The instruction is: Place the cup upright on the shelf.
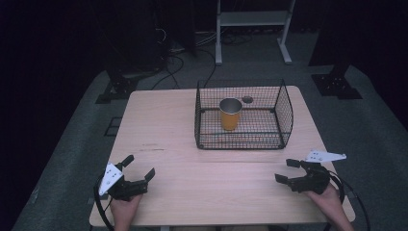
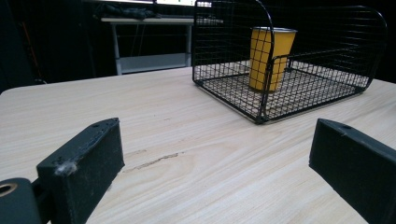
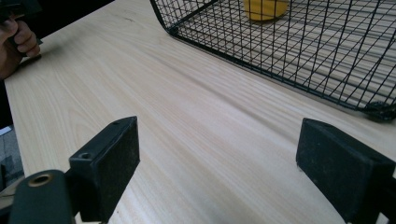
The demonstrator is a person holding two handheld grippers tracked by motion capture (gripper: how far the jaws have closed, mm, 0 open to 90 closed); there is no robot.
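Yellow cup (image 1: 230,115) stood upright inside black wire basket (image 1: 286,115), near its middle, on far half of wooden surface (image 1: 159,130). Left gripper (image 1: 139,169) and right gripper (image 1: 288,170) hovered at near edge, well apart from basket, fingers spread, holding nothing.

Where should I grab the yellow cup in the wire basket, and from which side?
Probably the rim, coming from above: the cup stands upright with its mouth open, and the basket walls close off its sides. One jaw inside, one outside should do.
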